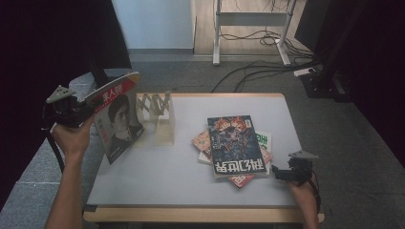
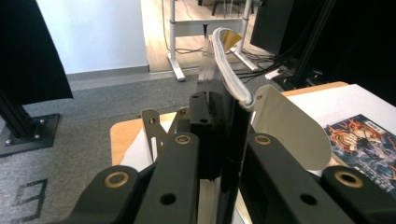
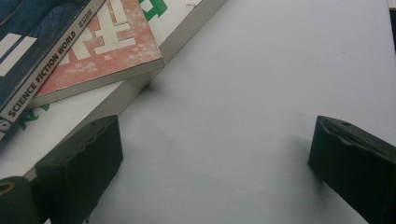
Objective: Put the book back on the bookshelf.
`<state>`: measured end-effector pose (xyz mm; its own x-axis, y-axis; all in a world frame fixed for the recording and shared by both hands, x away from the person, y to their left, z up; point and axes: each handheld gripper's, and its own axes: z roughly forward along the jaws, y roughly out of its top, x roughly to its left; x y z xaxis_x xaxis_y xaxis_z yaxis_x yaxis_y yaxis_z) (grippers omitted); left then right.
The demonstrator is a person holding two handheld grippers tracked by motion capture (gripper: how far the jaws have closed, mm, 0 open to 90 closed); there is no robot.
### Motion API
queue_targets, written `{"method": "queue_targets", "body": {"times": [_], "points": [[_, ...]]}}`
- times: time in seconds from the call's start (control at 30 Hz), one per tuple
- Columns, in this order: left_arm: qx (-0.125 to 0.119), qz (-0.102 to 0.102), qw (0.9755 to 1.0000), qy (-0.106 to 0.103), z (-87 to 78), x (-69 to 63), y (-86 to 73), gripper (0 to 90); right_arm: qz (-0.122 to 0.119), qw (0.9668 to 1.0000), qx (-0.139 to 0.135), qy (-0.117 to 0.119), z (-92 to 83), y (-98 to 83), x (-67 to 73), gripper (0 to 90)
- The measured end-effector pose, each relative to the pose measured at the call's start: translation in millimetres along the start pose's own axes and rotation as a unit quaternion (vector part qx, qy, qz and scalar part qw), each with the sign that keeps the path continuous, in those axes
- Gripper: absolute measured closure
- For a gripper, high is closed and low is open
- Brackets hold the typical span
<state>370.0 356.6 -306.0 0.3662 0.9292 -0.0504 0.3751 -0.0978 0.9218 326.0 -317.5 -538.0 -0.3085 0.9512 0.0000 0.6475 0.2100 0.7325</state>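
Magazine (image 1: 118, 117), red-topped portrait cover, pinched upright in left gripper (image 1: 88, 110) above the table's (image 1: 191, 181) left edge beside wooden rack (image 1: 160, 117); right gripper (image 3: 212, 163) spread, empty, by book stack (image 1: 236, 145).

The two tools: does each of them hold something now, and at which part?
The left tool is shut on the magazine, gripping its upper corner near the spine. The right tool stands open over the table and holds nothing.
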Motion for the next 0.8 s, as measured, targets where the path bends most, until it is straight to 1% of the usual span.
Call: {"method": "queue_targets", "body": {"times": [0.07,0.17,0.2,0.3,0.37,0.4,0.53,0.63,0.73,0.8], "points": [[0.000,-0.001,1.0000,-0.003,-1.1,1.1,-2.1,86.6,0.000,1.0000,0.000,0.000,0.0,0.0,0.0,2.4],[0.006,0.001,0.9999,-0.011,-3.4,3.0,-5.0,86.2,0.000,1.0000,0.000,0.000,0.0,0.0,0.1,2.4],[0.011,0.001,0.9998,-0.019,-4.7,4.2,-5.6,86.0,0.000,1.0000,0.000,0.000,-0.1,0.0,0.1,2.4],[0.023,0.004,0.9993,-0.028,-8.7,6.1,-8.0,85.7,0.000,1.0000,0.000,0.000,-0.1,0.0,0.1,2.4],[0.032,0.009,0.9990,-0.030,-11.8,7.3,-9.6,85.6,0.000,1.0000,0.000,-0.001,-0.1,0.0,0.1,2.4],[0.037,0.009,0.9987,-0.035,-13.2,8.3,-10.4,85.5,-0.001,1.0000,0.000,-0.001,-0.1,0.0,0.2,2.4],[0.056,0.012,0.9973,-0.045,-19.4,10.1,-13.9,84.8,-0.001,1.0000,0.000,-0.001,-0.1,0.0,0.2,2.5],[0.073,0.018,0.9961,-0.045,-25.0,11.2,-17.8,84.5,-0.001,1.0000,0.000,-0.001,-0.1,0.0,0.2,2.4],[0.085,0.020,0.9950,-0.048,-28.7,13.1,-20.5,84.1,-0.001,1.0000,0.000,-0.001,-0.1,0.0,0.2,2.4],[0.090,0.021,0.9946,-0.046,-29.9,13.7,-21.4,83.7,-0.001,1.0000,0.000,-0.001,-0.1,0.0,0.2,2.4]]}}
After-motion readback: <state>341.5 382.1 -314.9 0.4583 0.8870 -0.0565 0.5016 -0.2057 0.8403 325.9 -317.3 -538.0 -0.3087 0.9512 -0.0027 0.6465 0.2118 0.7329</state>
